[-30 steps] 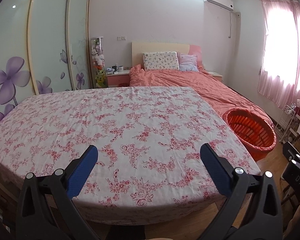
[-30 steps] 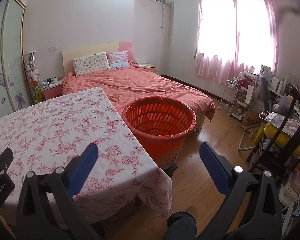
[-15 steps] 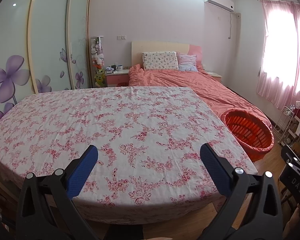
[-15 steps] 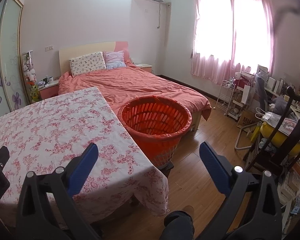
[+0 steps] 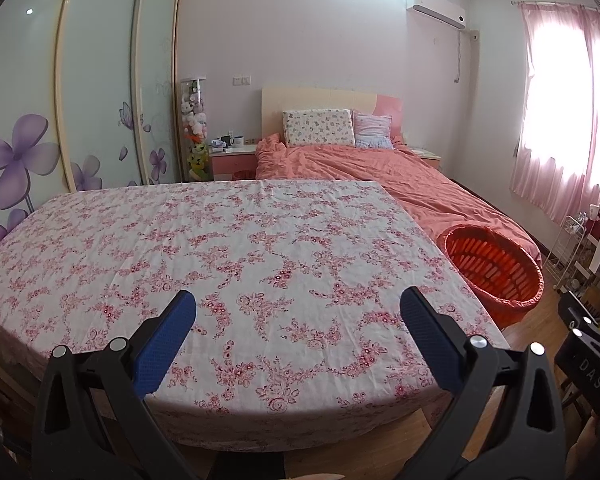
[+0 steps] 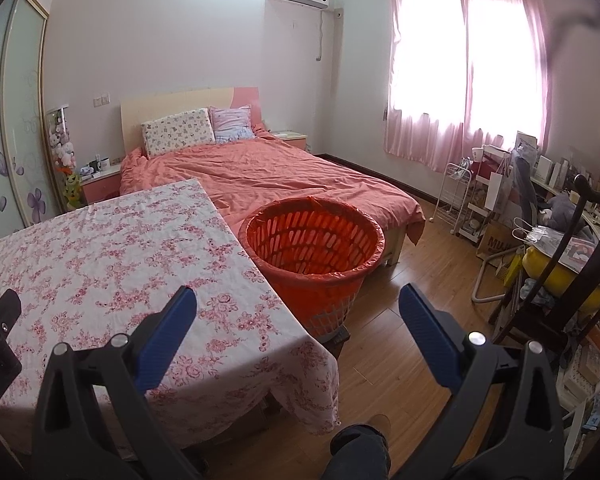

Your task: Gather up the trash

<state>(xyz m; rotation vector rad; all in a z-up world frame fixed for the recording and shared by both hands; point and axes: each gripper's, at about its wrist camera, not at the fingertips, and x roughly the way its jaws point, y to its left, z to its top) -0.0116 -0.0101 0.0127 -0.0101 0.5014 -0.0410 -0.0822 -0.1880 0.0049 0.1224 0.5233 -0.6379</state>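
I have both tools held above the near edge of the bench [image 5: 260, 240], which is covered in a pink floral cloth. The left gripper [image 5: 298, 312] has its 2 blue fingers [image 5: 164, 340] spread wide with nothing between them, and the right gripper [image 6: 298, 312] is the same, spread and empty. I can see no trash anywhere on the cloth in either view, so I cannot say which way a piece would lie or how its long axis runs. The relation that matters is the orange basket [image 6: 312, 240]: it stands on the wooden floor [image 6: 412, 300] just beside the right-hand edge of the bench, between the bench and the foot of the bed [image 6: 280, 176]. From the right gripper it sits ahead and almost centred; from the left wrist view it is far off to the right. The right hand is clearly nearer. The basket is slotted plastic lined with an orange bag, and what I can see of its inside looks empty. My guess is the collecting is finished or not yet begun
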